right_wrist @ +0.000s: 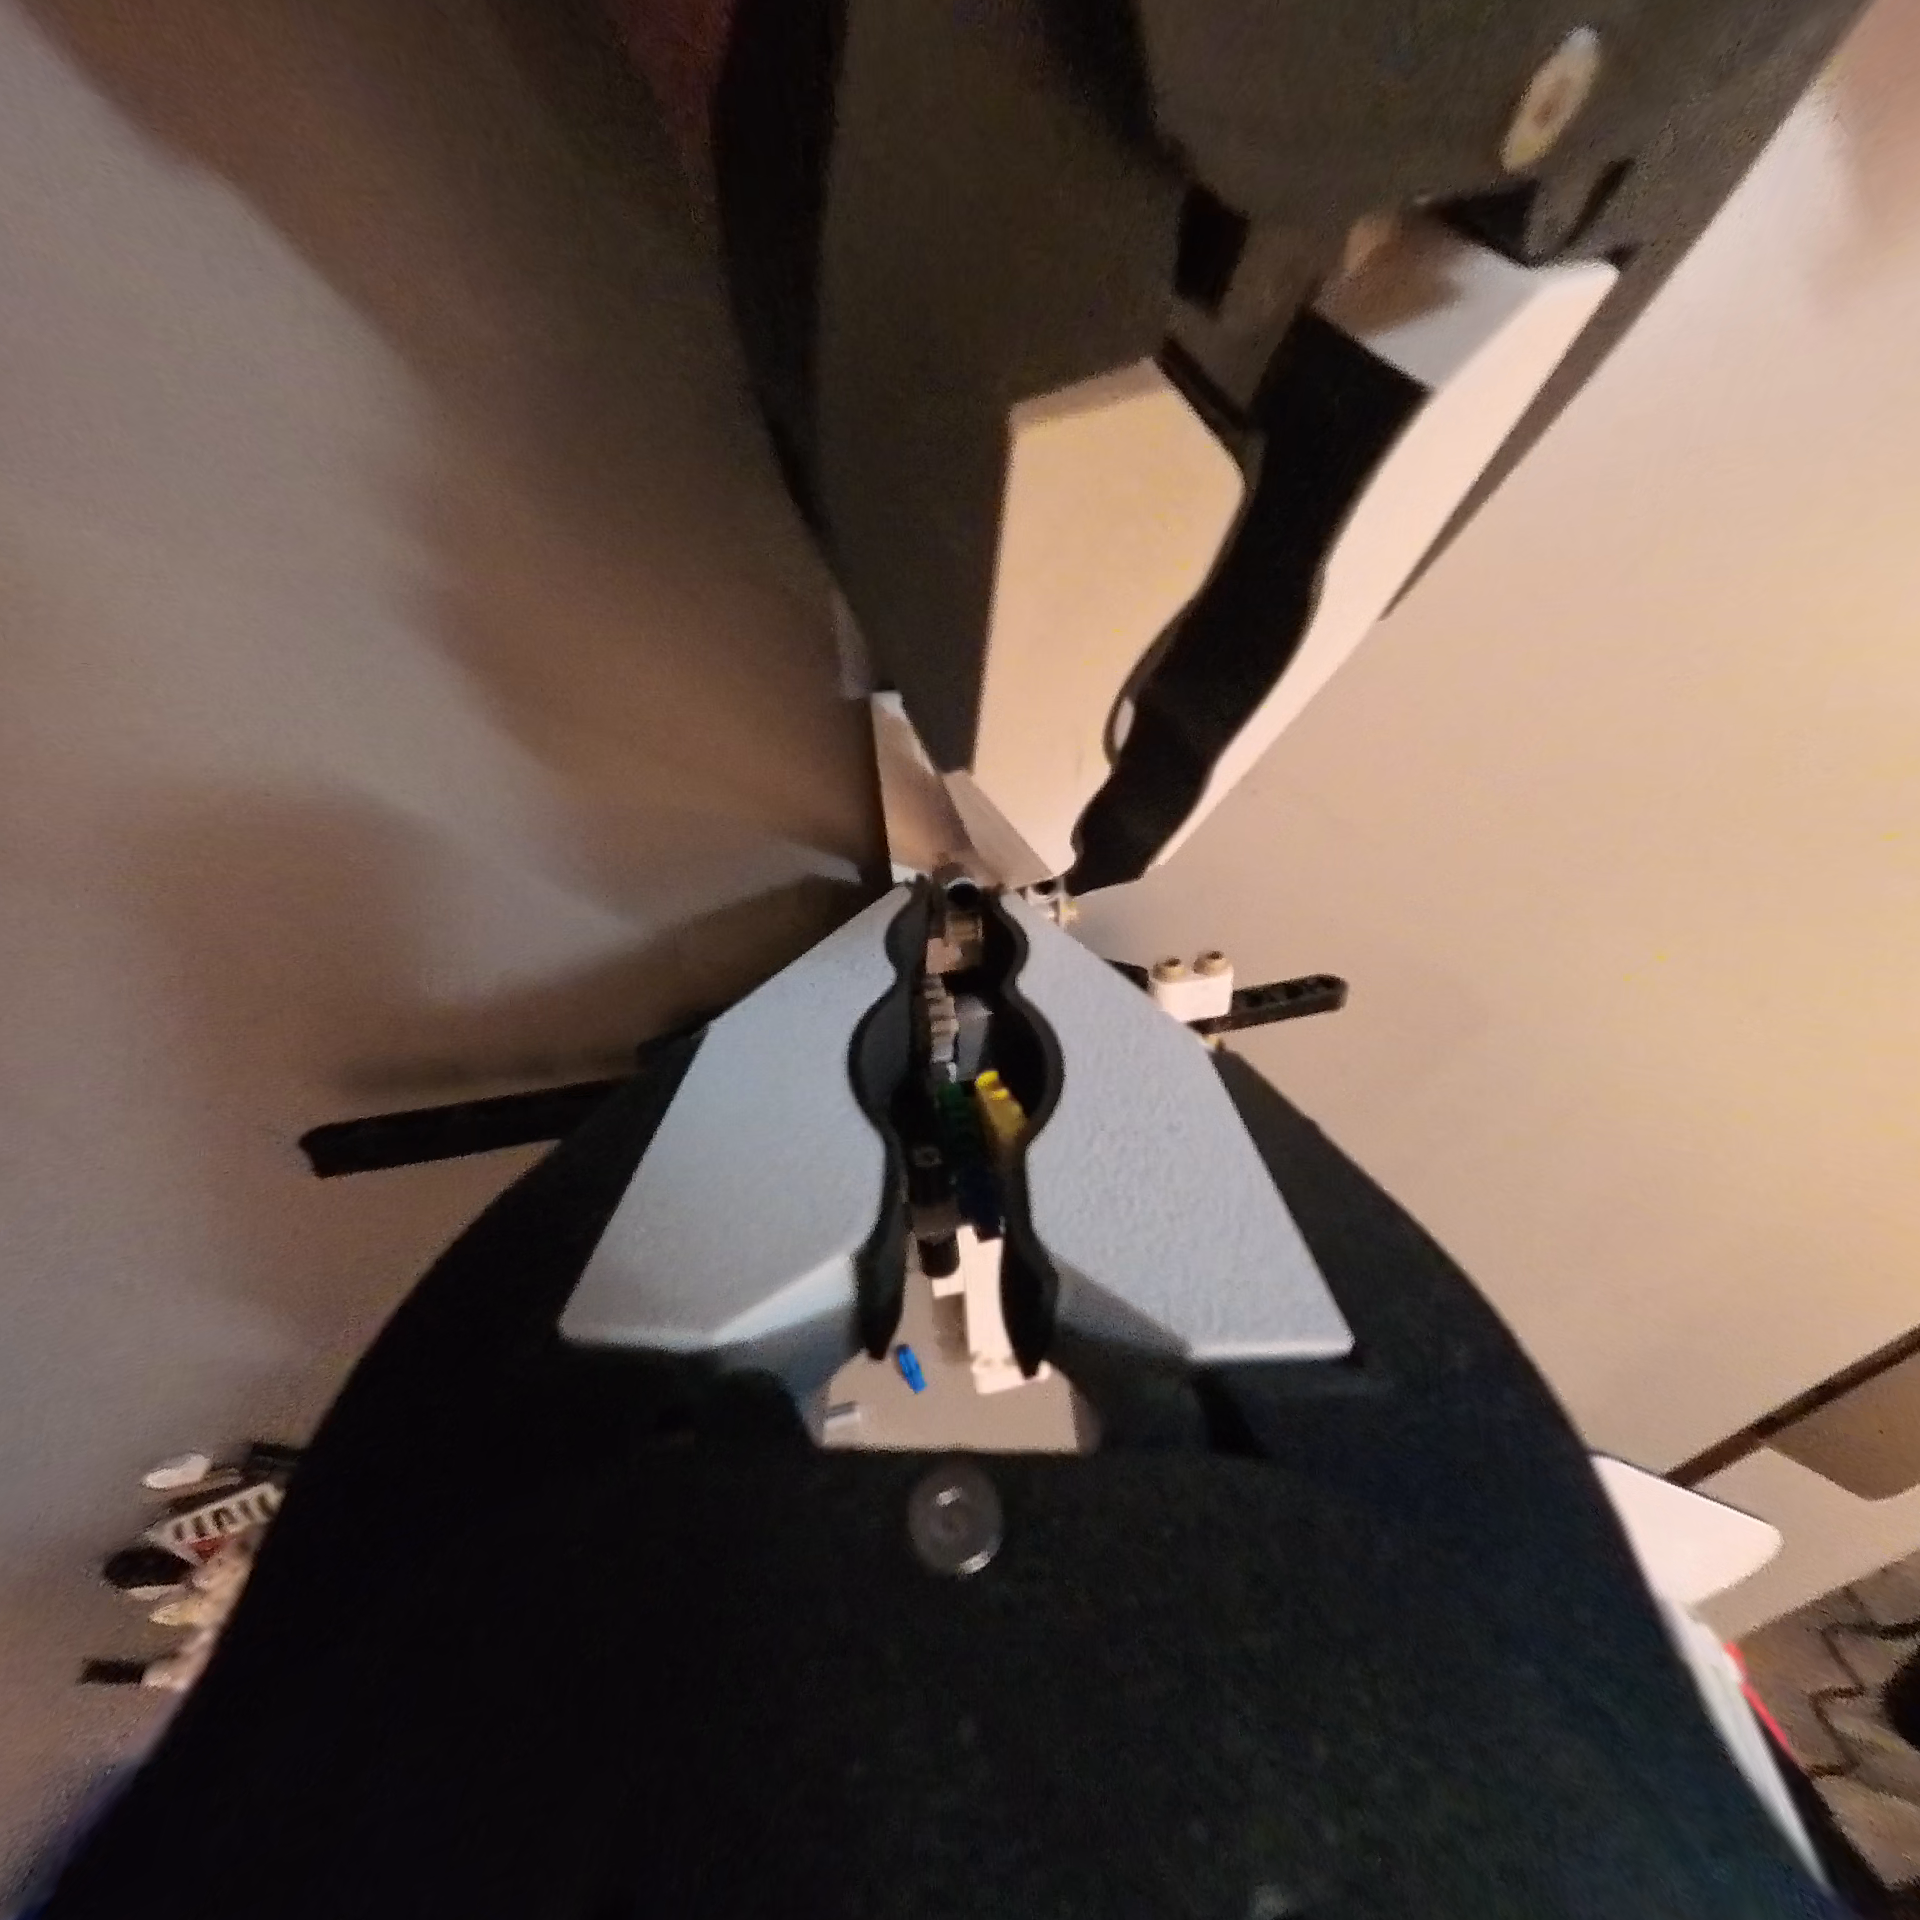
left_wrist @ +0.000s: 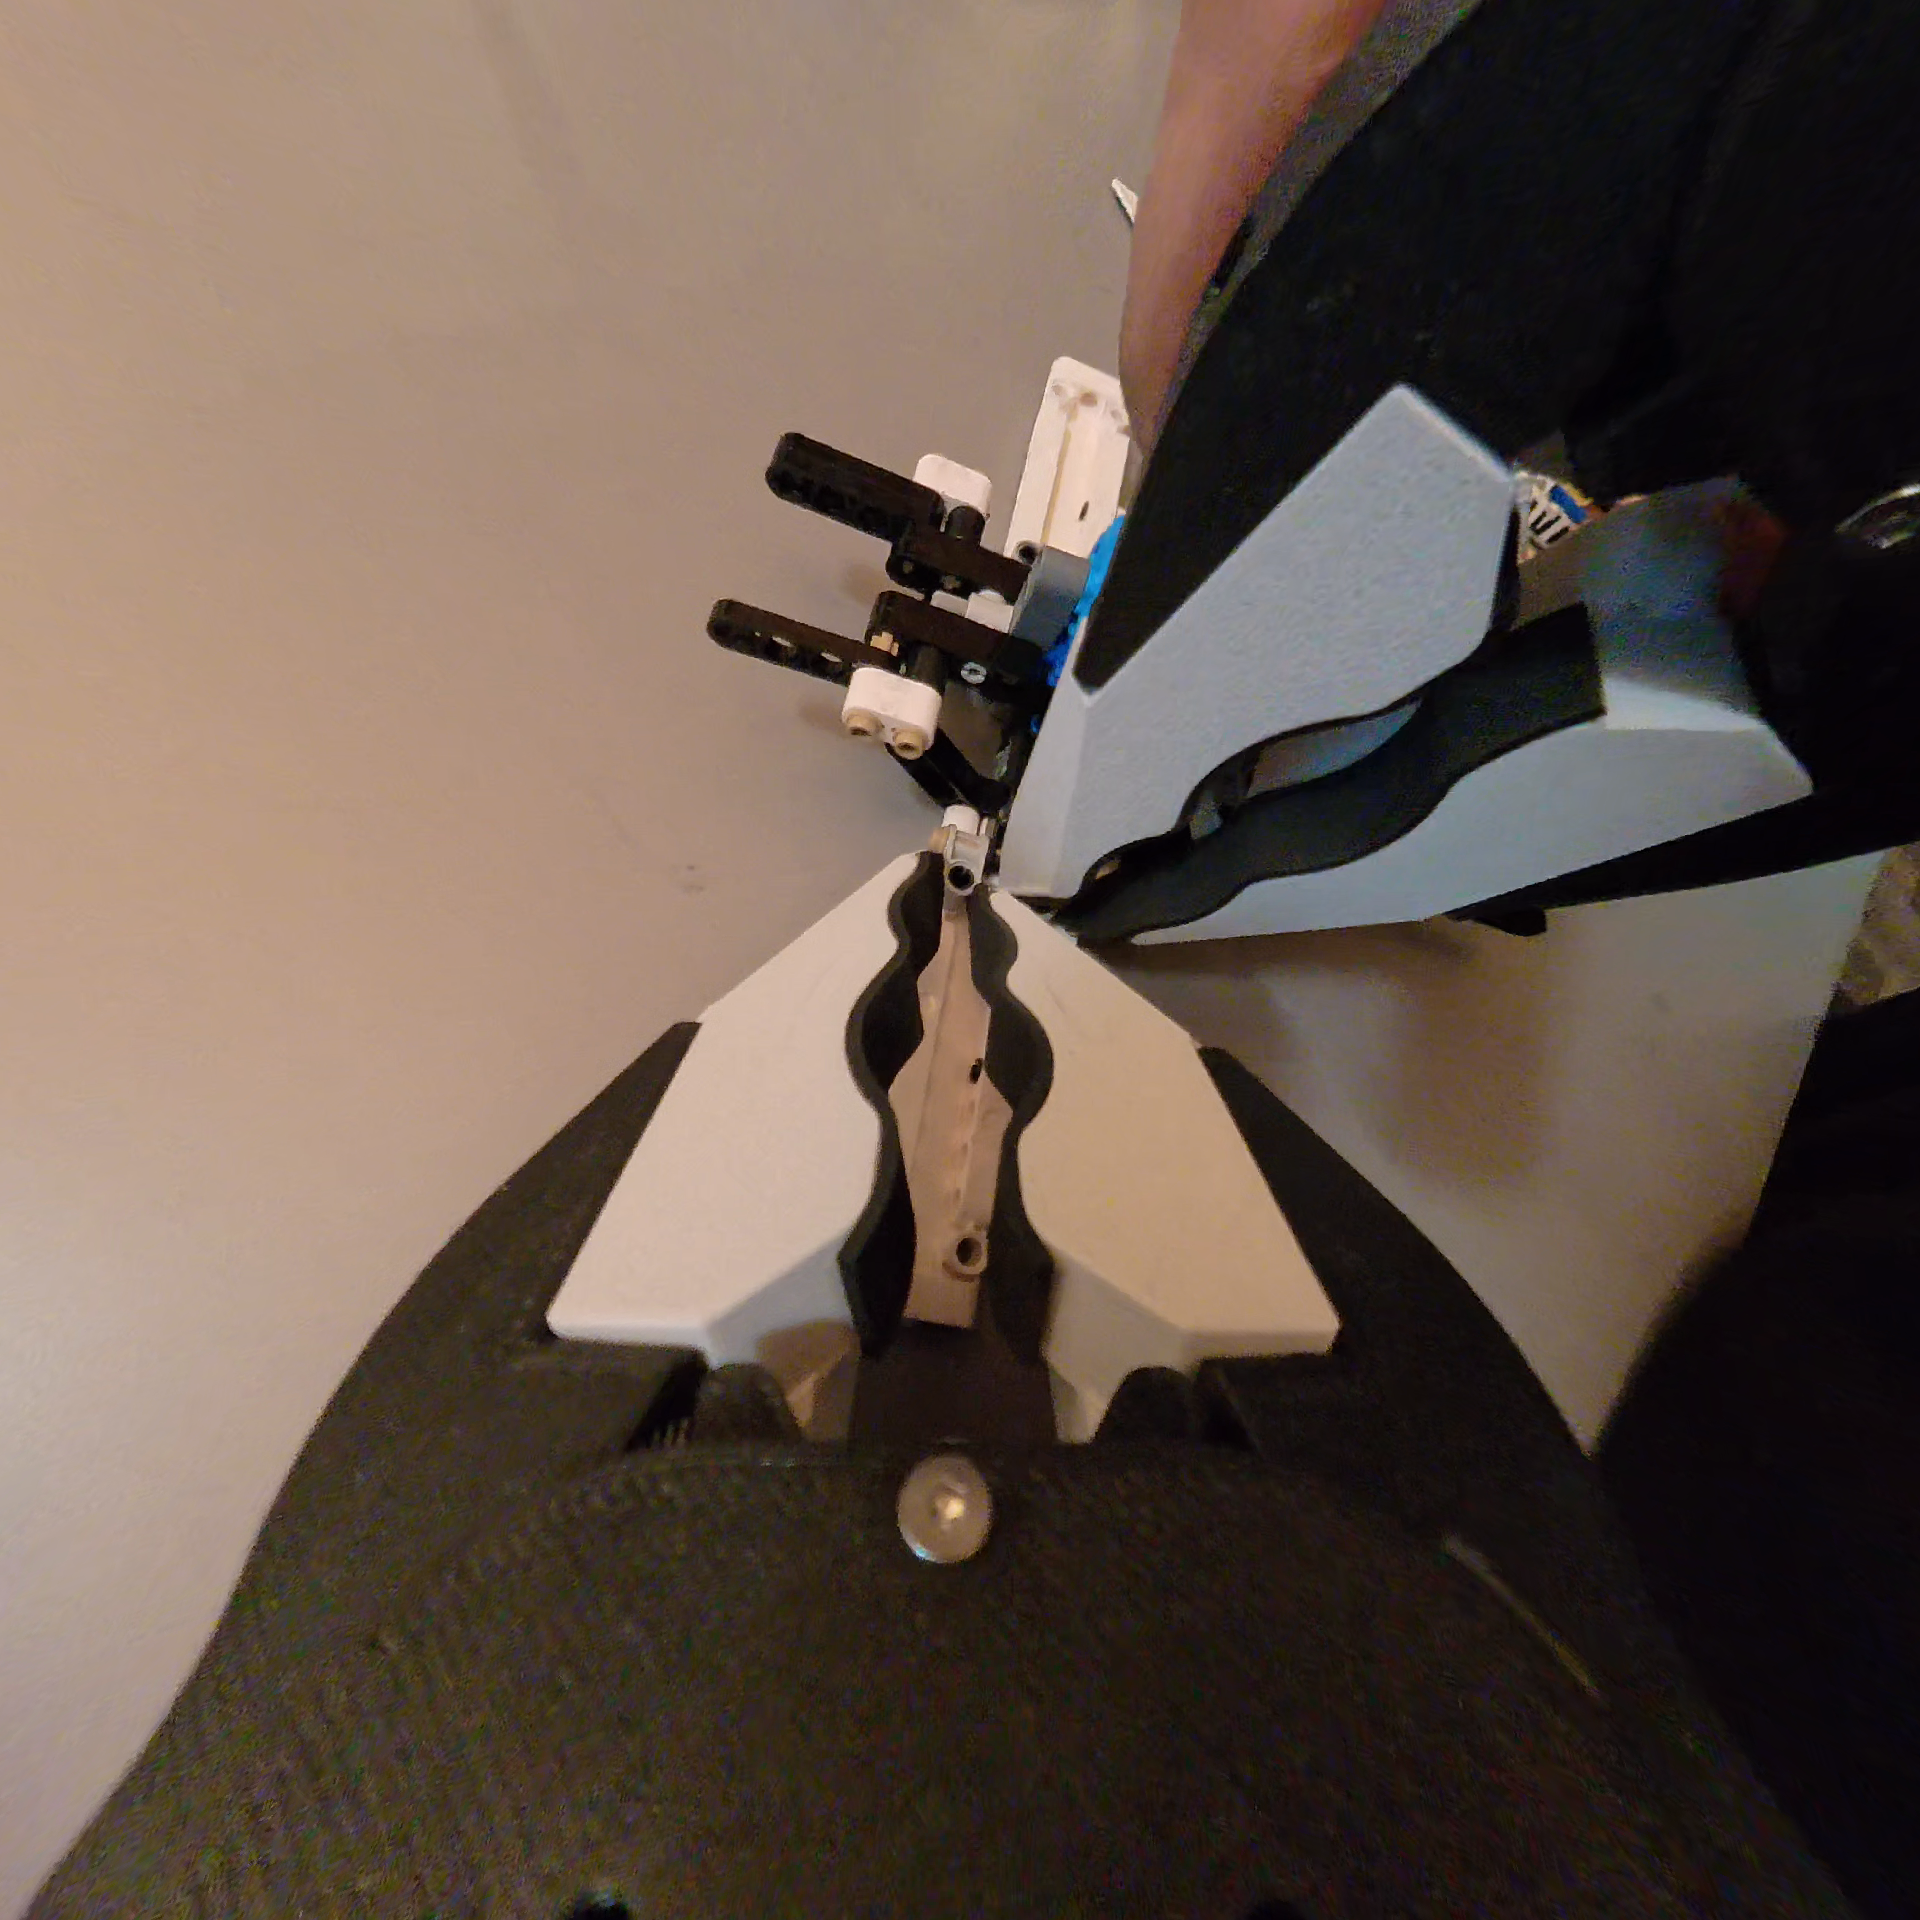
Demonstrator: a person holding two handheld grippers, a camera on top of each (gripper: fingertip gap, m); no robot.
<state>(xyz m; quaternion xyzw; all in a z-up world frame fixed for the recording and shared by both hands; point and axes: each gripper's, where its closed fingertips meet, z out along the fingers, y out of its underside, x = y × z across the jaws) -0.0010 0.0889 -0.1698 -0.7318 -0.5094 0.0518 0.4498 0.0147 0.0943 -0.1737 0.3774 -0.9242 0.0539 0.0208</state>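
Only the left wrist view showed the brick model's [left_wrist: 935,613] black beams [left_wrist: 790,634] pointing away from the right gripper [left_wrist: 1049,904], long axes parallel. The left gripper [left_wrist: 961,883] had its jaws clamped on a small grey connector [left_wrist: 964,847] at the model's lower end. The right wrist view showed the right gripper's jaws closed around the model's core [right_wrist: 956,1091], above the table [right_wrist: 1558,935].

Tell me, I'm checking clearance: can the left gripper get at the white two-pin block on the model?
Probably not yet: the path to the white block looks free, but the left gripper is closed on a small grey connector.
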